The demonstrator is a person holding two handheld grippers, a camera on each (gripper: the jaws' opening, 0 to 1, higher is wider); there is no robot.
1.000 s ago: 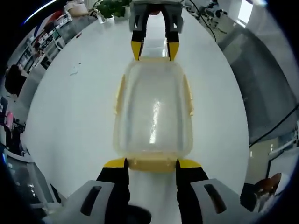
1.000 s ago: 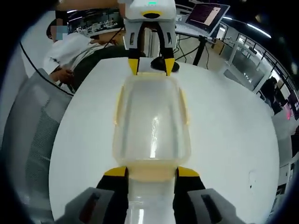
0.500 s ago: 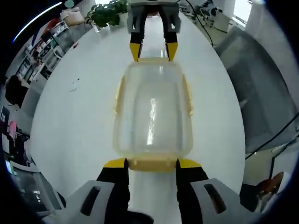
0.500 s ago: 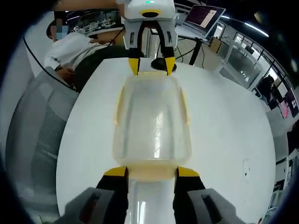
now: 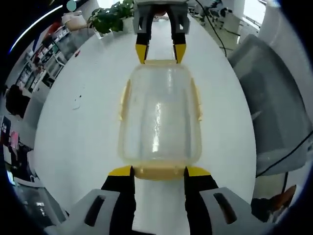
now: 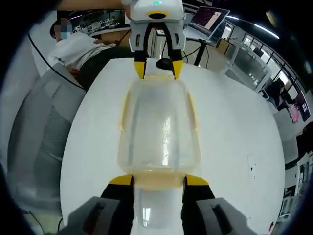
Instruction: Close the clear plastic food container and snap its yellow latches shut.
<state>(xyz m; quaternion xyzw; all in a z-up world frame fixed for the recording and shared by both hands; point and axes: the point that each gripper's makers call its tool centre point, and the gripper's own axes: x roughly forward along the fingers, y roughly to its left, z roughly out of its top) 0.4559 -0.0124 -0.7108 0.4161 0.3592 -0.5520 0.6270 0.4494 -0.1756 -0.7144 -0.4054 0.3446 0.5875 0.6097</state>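
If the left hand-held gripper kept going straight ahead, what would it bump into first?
Probably the yellow end latch of the clear container. It already sits right at the tips of the left hand-held gripper; whether they touch is unclear. The right hand-held gripper waits at the far end.

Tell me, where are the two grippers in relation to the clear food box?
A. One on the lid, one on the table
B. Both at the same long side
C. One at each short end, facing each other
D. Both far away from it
C: in the left gripper view the left gripper sits at the near end latch of the container, and the right gripper at the far end.
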